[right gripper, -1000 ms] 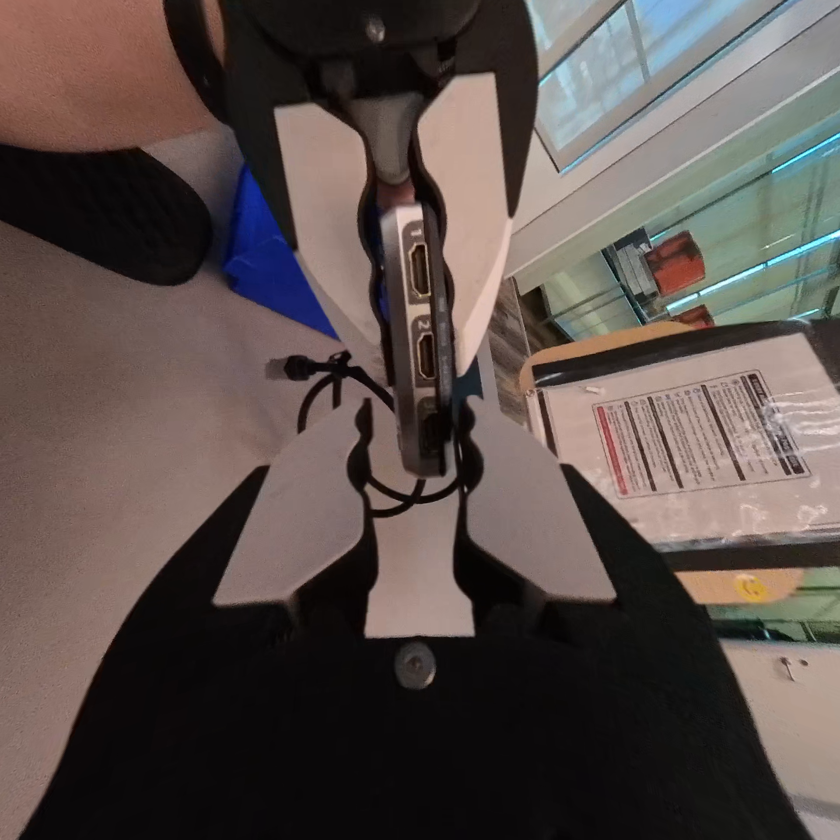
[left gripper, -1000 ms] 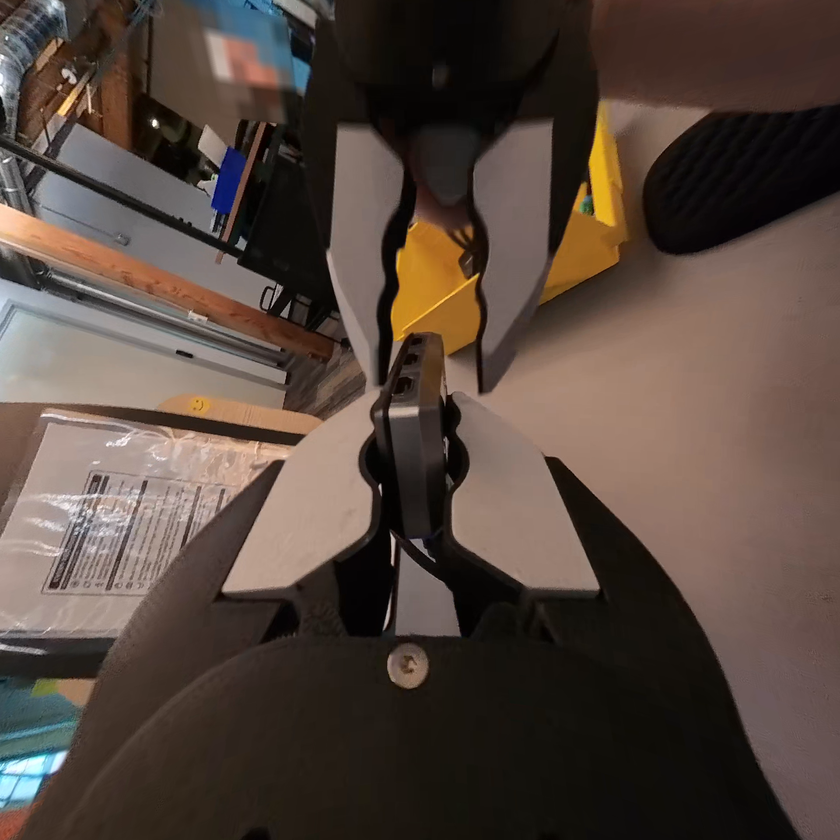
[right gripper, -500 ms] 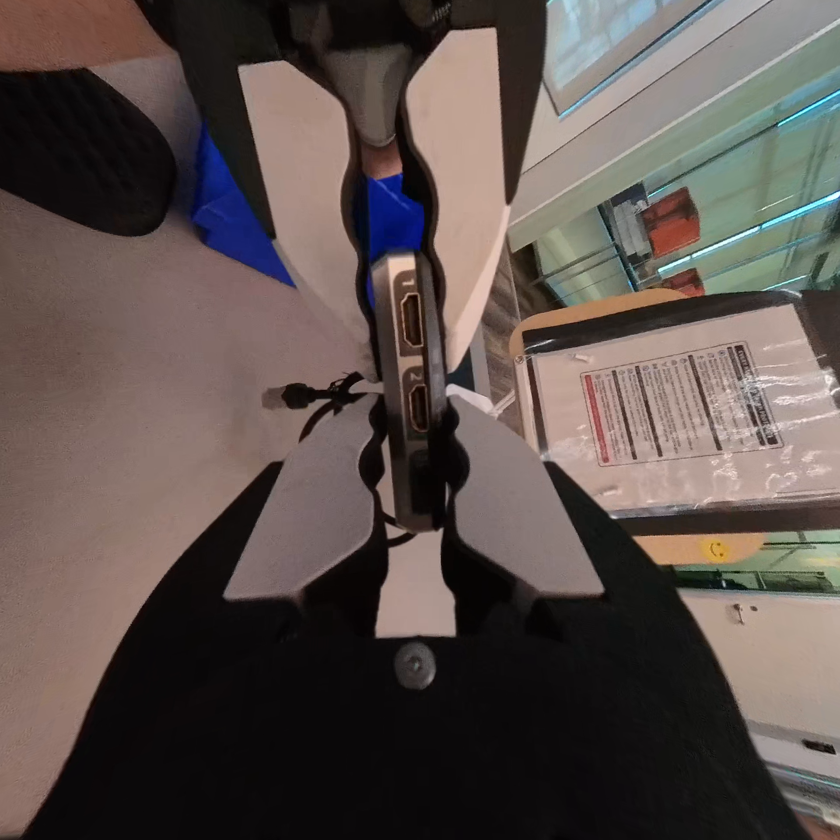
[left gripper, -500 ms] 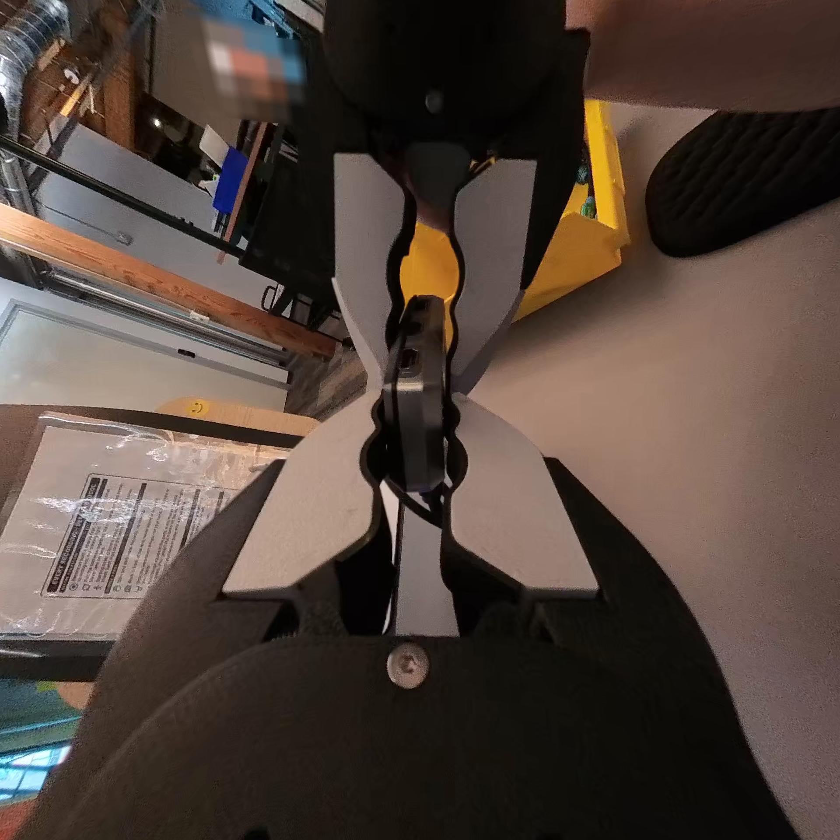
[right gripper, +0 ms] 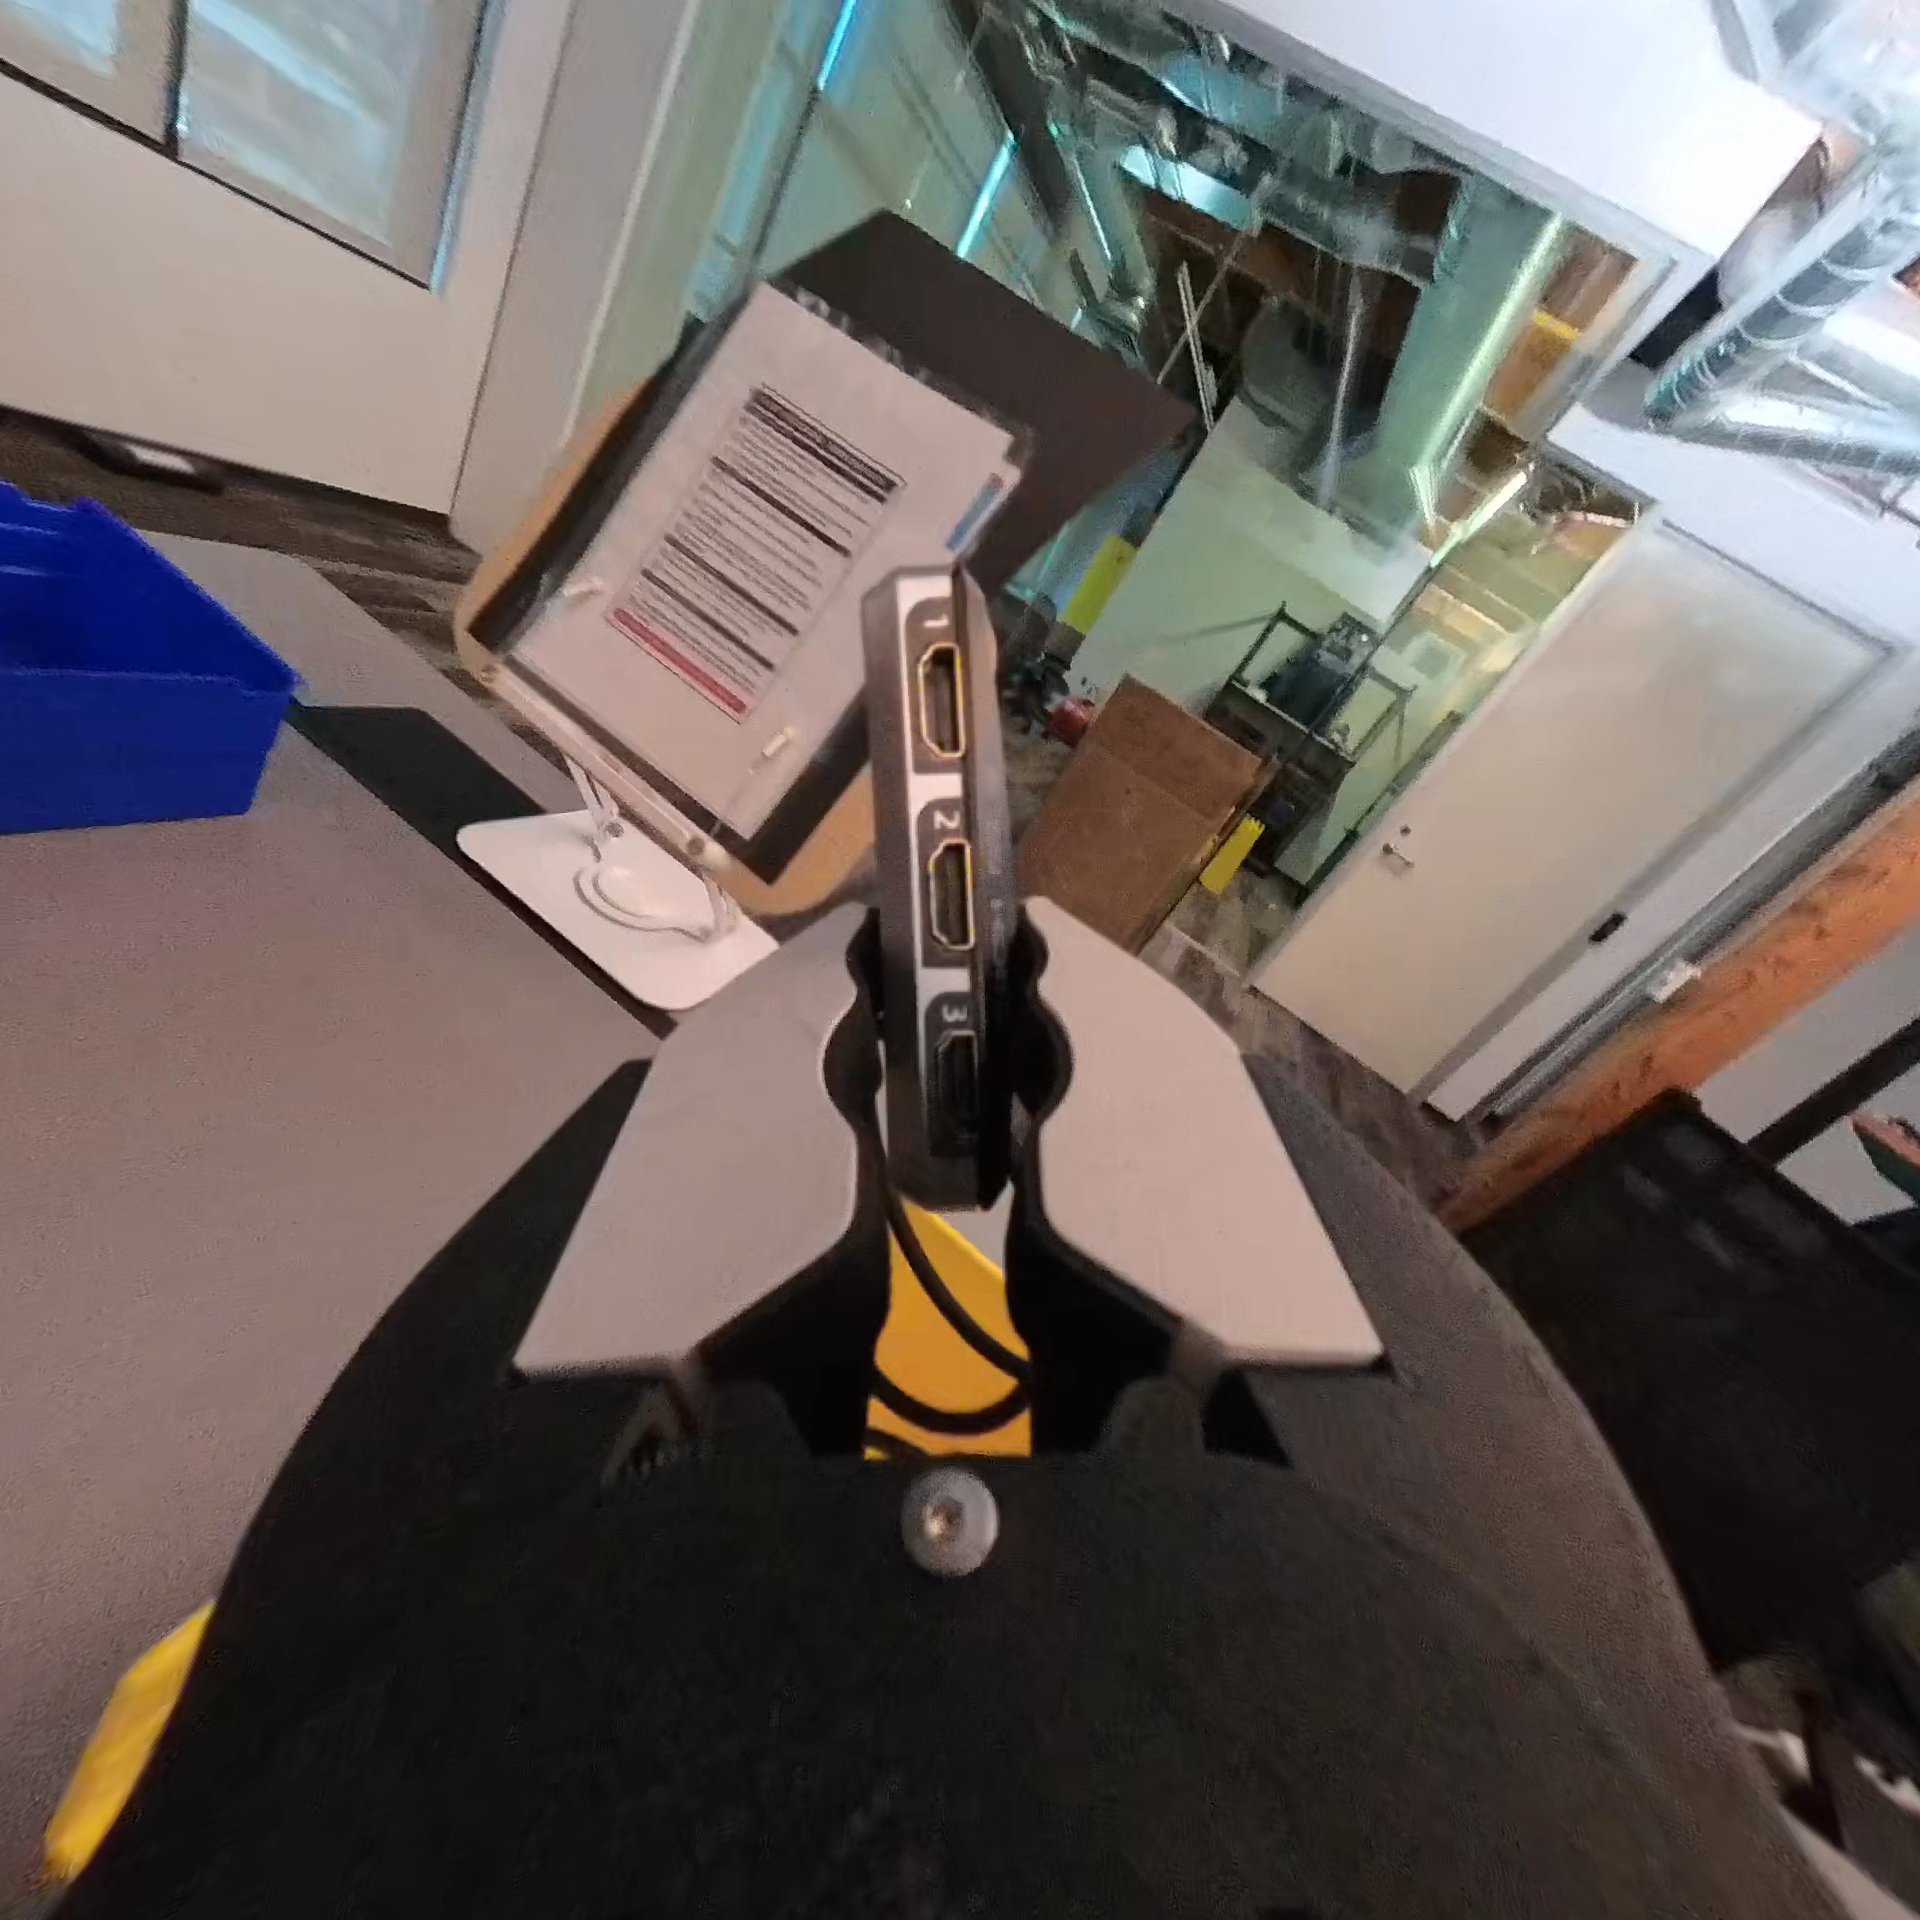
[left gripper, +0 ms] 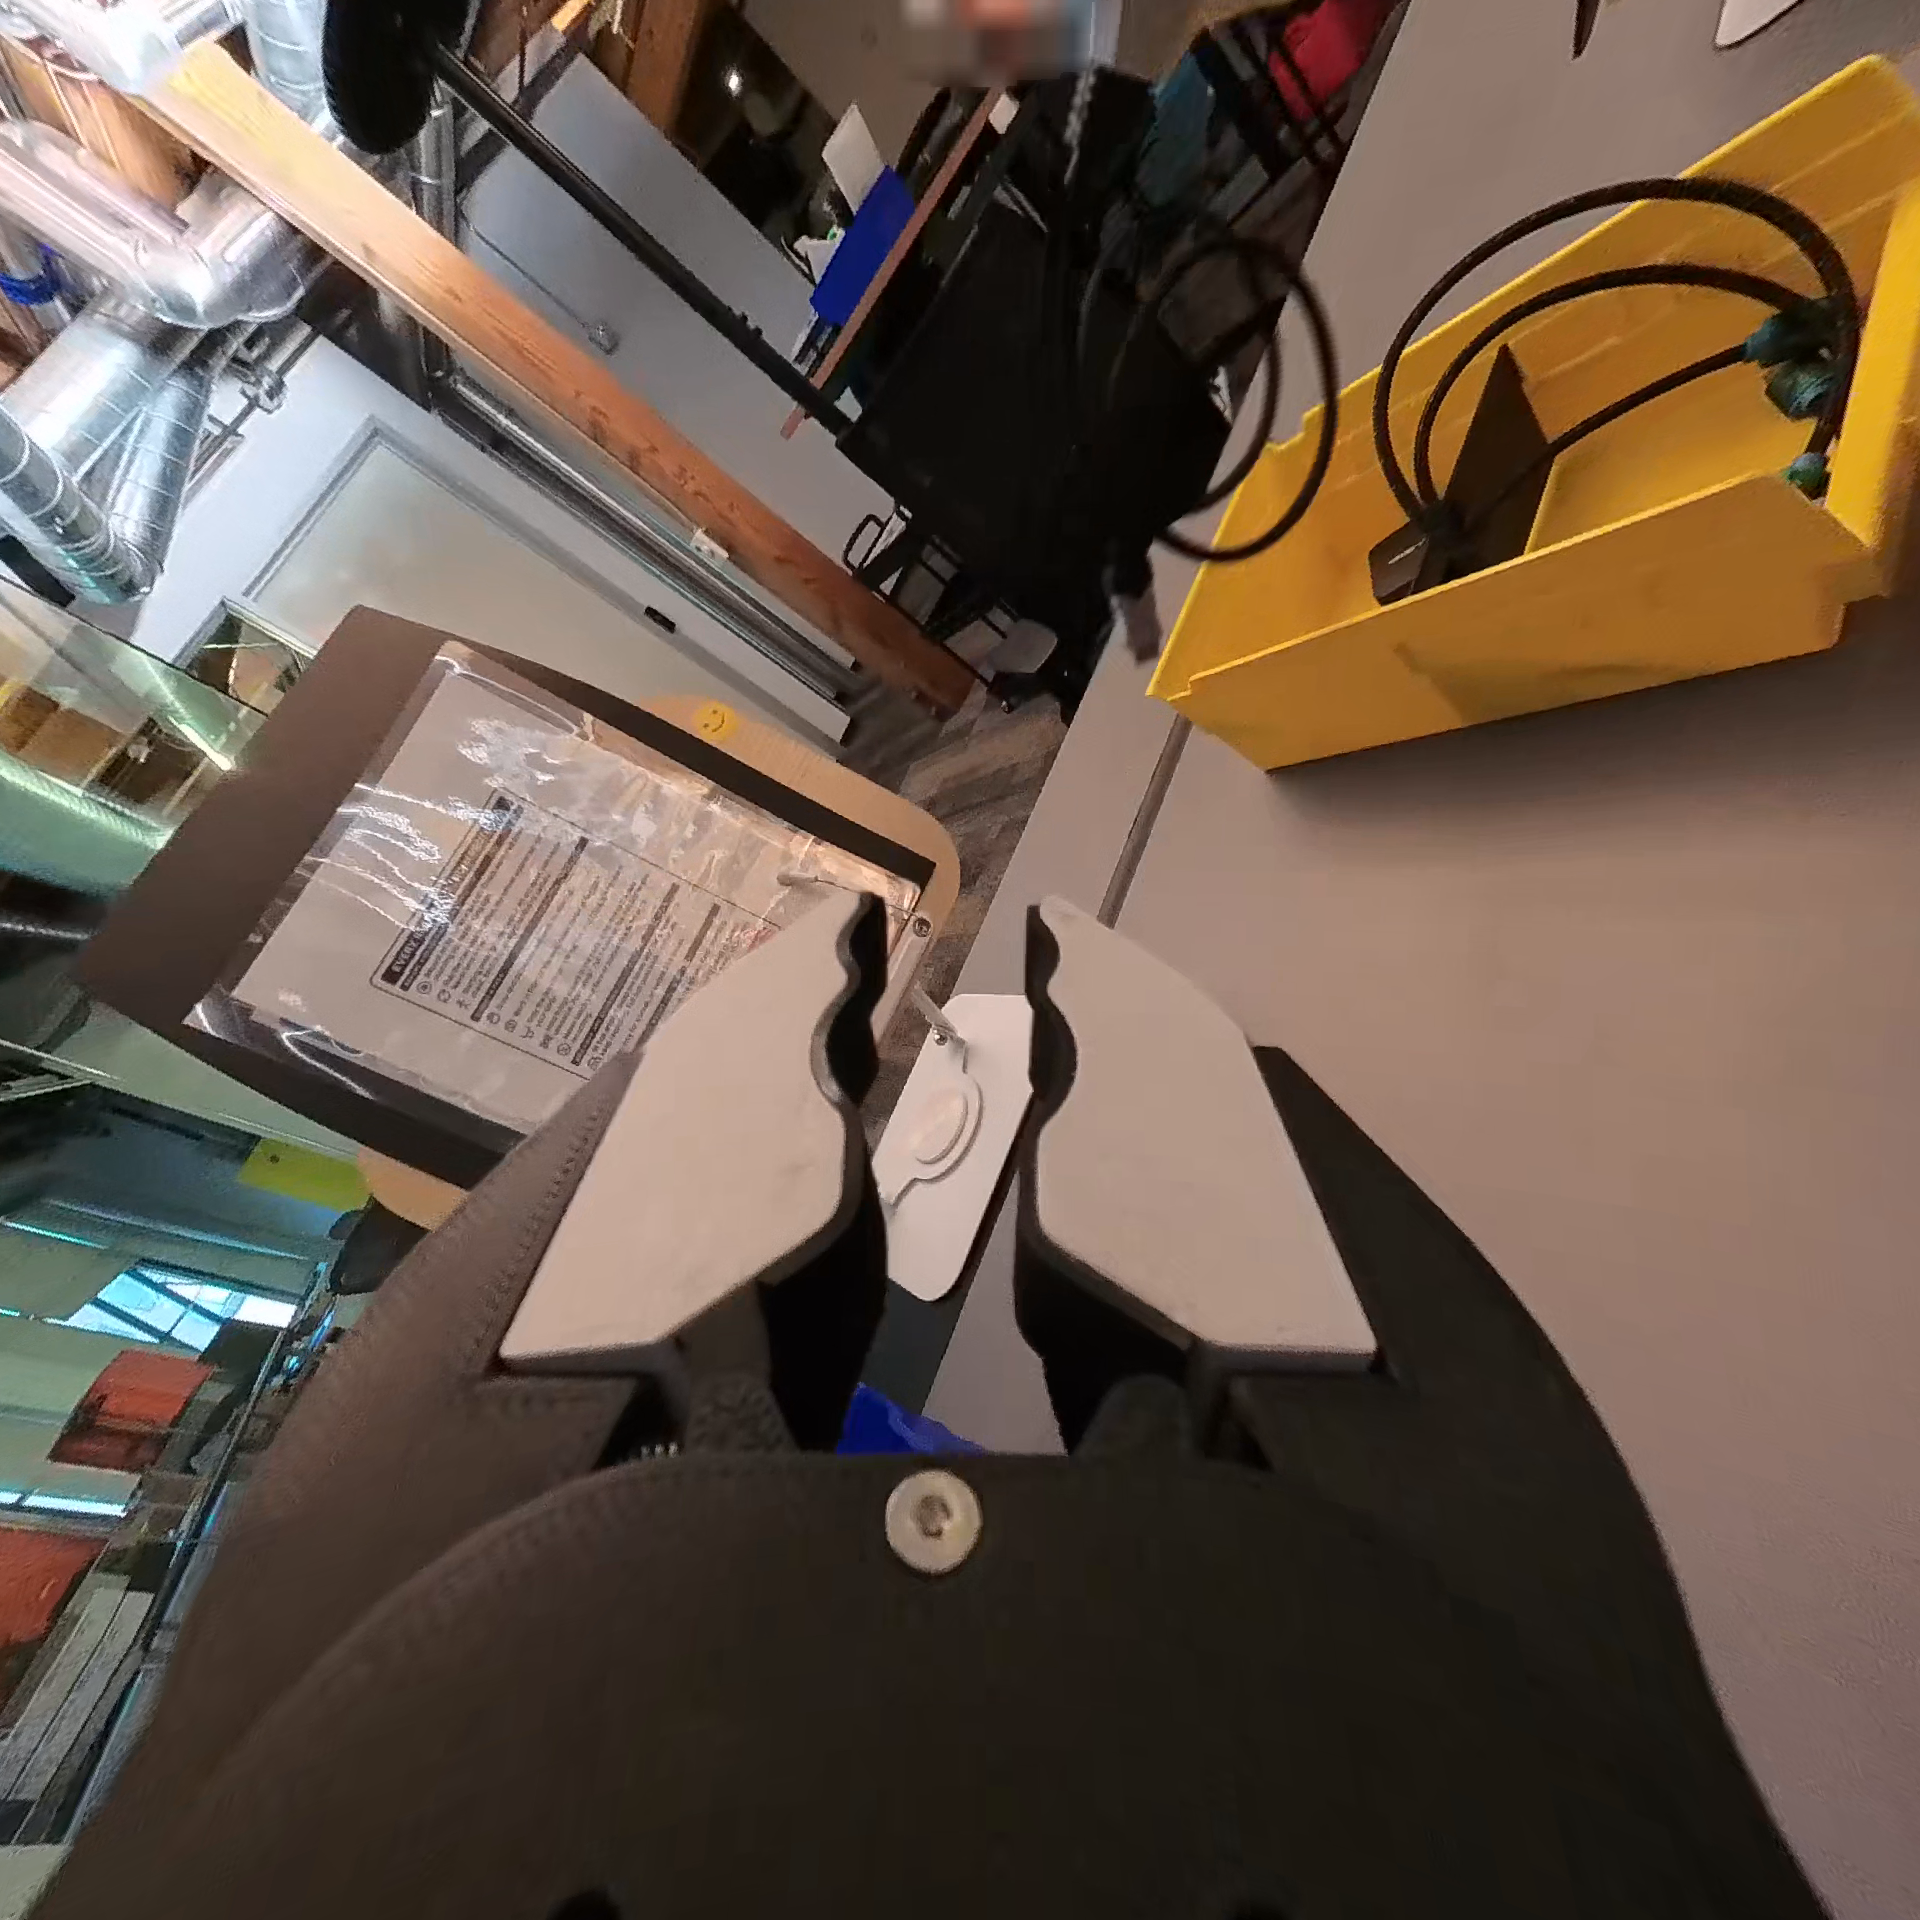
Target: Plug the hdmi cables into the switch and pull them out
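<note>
The switch (right gripper: 940,727) is a slim grey box with three HDMI ports in a row on its edge. My right gripper (right gripper: 945,925) is shut on its lower half and holds it on end above the table, ports facing the camera. Its thin black lead (right gripper: 935,1309) hangs down between the fingers. My left gripper (left gripper: 956,920) is open and empty above the table edge. Black braided HDMI cables (left gripper: 1558,260) lie coiled in the yellow bin (left gripper: 1507,644). A thin black cable loop (left gripper: 1299,343) hangs blurred left of the bin.
A sign holder with a printed sheet (left gripper: 540,894) stands on a white base (left gripper: 935,1143) at the table edge and also shows in the right wrist view (right gripper: 769,561). A blue bin (right gripper: 114,686) sits at the left. The grey table (left gripper: 1558,1143) spreads to the right.
The switch passed from my left gripper to my right. My left gripper opened and swung away. My right gripper closed on the switch and turned away with it.
</note>
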`<state>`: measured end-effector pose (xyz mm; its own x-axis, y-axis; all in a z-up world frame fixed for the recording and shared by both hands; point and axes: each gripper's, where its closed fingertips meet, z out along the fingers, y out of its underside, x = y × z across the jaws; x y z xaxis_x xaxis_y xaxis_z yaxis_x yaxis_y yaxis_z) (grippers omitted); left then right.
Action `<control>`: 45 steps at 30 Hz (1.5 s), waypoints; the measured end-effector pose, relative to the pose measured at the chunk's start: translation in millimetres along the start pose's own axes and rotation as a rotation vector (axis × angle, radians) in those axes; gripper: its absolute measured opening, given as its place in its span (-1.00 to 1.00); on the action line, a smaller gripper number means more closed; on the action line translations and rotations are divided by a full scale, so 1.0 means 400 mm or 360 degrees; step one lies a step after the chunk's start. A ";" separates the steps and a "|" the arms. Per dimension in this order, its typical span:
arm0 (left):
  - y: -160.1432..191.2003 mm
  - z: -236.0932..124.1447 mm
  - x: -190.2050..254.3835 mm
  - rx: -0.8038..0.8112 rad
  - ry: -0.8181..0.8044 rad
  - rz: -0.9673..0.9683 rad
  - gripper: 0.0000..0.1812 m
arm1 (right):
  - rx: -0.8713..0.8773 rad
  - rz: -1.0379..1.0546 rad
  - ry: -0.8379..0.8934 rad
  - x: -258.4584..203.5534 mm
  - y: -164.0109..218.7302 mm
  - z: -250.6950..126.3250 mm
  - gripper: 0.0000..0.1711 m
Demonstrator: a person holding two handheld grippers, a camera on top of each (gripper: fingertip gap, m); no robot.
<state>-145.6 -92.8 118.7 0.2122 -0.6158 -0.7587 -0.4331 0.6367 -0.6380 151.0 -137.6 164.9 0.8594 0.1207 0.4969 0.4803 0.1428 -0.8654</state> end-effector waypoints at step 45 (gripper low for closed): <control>0.080 0.073 0.068 -0.0260 0.0143 0.0052 -0.82 | -0.1370 0.1377 -0.0261 0.035 0.677 0.094 -0.53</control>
<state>-128.1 -75.7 73.9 0.1199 -0.6398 -0.7591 -0.5767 0.5775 -0.5778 286.4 -60.3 -60.1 0.9496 -0.0156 -0.3130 -0.2240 -0.7321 -0.6433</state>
